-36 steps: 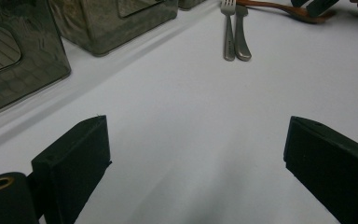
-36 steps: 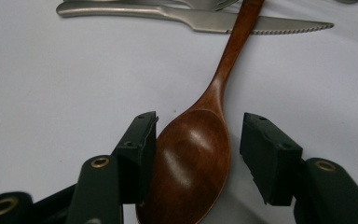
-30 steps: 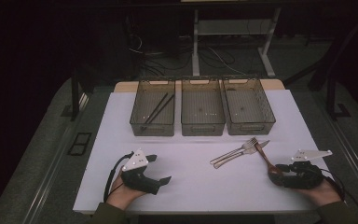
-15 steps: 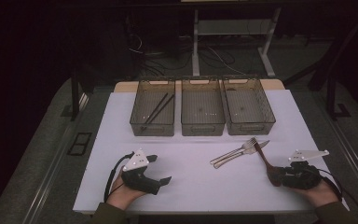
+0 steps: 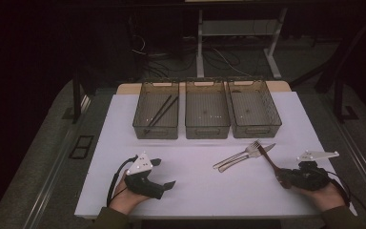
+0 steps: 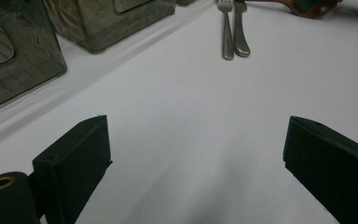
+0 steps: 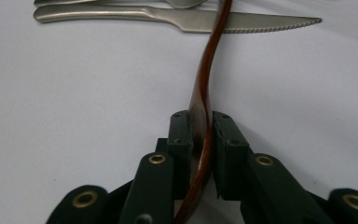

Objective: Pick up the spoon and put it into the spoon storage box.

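A brown wooden spoon [image 5: 269,161] lies at the right of the white table, its handle crossing the tip of a steel knife [image 5: 262,151]. My right gripper [image 5: 282,179] is shut on the spoon's near end. In the right gripper view the spoon [image 7: 204,79] is pinched between both pads of the gripper [image 7: 201,126], and its far end lies over the knife [image 7: 168,17]. A steel fork [image 5: 233,157] lies beside the knife. My left gripper [image 5: 164,172] rests at the front left, open with nothing between its pads [image 6: 74,158].
Three clear plastic bins stand in a row at the back: the left bin [image 5: 140,126] holds black chopsticks [image 5: 161,110], beside it the middle bin [image 5: 207,130] and the right bin [image 5: 272,121]. The left gripper view shows the fork [image 6: 225,28] and knife [image 6: 240,28] ahead.
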`<state>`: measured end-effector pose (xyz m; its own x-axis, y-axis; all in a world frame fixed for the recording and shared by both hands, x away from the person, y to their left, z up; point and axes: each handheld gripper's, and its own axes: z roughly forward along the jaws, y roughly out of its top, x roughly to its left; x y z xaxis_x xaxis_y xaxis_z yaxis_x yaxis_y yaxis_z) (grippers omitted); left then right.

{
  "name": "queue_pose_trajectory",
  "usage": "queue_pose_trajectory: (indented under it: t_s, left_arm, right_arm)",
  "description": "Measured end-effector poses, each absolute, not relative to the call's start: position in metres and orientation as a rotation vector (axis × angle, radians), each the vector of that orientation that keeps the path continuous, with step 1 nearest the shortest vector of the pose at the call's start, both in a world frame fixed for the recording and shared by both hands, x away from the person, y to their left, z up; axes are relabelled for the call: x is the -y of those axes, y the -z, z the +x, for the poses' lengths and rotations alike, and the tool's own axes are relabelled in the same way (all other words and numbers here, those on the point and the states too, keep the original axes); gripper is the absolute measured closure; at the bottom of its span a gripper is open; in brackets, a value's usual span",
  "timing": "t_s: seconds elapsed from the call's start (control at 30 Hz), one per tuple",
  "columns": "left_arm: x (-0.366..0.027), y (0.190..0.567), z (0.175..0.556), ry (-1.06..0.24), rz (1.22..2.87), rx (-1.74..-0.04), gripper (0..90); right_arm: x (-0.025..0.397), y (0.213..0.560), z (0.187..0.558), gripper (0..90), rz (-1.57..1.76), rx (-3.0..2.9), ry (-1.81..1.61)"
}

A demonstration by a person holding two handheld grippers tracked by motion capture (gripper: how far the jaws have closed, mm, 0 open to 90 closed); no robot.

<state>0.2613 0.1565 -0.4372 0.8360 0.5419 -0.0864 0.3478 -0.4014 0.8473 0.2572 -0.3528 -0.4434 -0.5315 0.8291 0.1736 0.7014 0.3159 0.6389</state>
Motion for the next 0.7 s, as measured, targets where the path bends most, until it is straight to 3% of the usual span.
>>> queue_pose_trajectory:
  t_s: [0.7]
  left_arm:
    - [-0.155,0.437,0.262,-0.25,2.027,-0.651,6.2]
  right_arm:
    - [0.373,0.432,0.258,80.4,1.42,-2.254,-1.058]
